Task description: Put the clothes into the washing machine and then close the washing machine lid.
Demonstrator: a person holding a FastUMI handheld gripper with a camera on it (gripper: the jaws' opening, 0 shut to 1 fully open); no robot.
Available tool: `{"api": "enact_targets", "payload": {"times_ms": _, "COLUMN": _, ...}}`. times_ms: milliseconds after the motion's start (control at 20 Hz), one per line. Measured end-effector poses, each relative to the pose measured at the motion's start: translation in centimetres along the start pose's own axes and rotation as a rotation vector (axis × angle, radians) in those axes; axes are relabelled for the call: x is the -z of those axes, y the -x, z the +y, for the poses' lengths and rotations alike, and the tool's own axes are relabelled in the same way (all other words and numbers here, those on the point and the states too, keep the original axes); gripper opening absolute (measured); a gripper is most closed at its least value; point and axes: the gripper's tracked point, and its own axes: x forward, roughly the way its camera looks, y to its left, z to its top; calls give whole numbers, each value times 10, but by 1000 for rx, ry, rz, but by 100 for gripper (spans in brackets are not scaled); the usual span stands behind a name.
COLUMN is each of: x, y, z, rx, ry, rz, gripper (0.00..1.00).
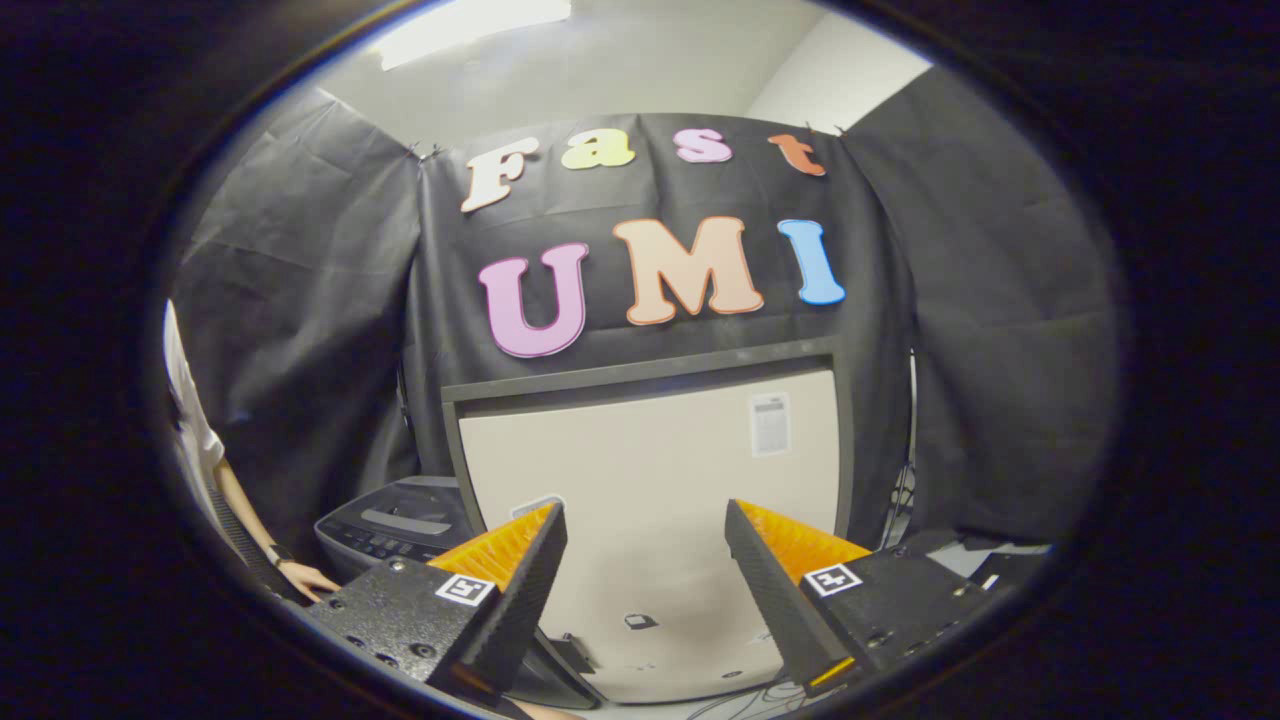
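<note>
The tool (645, 570) is released, its two fingers spread wide with nothing between them. Just ahead of and beyond the fingers stands the washing machine lid (650, 450), raised upright, its pale inner face with a dark frame turned toward the tool and a small label near its upper corner. Beside the lid, off the left finger, sits the washing machine's dark control panel (395, 530). A person's hand (305, 578) with a wristwatch rests near that panel. No clothes can be made out.
</note>
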Motion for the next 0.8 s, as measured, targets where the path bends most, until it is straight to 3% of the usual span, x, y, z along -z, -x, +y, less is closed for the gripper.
{"api": "enact_targets", "payload": {"times_ms": 350, "x": 42, "y": 41, "z": -12, "rx": 32, "ry": 26, "rz": 51, "gripper": 97}}
{"api": "enact_targets", "payload": {"times_ms": 800, "x": 76, "y": 59, "z": 3, "rx": -20, "ry": 51, "rz": 115, "gripper": 97}}
